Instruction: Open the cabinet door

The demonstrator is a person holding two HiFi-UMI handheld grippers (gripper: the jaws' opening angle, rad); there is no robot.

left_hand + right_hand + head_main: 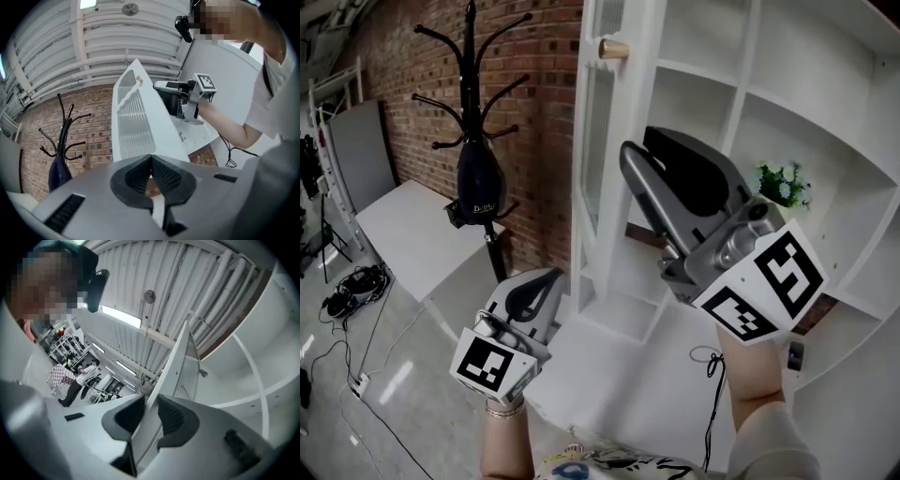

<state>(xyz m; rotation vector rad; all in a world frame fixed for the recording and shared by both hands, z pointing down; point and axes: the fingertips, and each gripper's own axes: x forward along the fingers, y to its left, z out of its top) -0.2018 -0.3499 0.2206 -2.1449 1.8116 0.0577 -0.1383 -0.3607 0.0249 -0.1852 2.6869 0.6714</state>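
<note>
Now, right tool [149, 414] half-open, pinching cabinet door [177, 365]

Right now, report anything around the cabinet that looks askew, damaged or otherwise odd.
Nothing looks damaged or spilled. One oddity: the right gripper clamps the open cabinet door by its bare edge rather than its wooden knob, which sits untouched higher up. The left gripper is shut on nothing.

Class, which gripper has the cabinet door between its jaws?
The right gripper: its jaws clamp the cabinet door by its edge. The left gripper is shut and empty.
</note>
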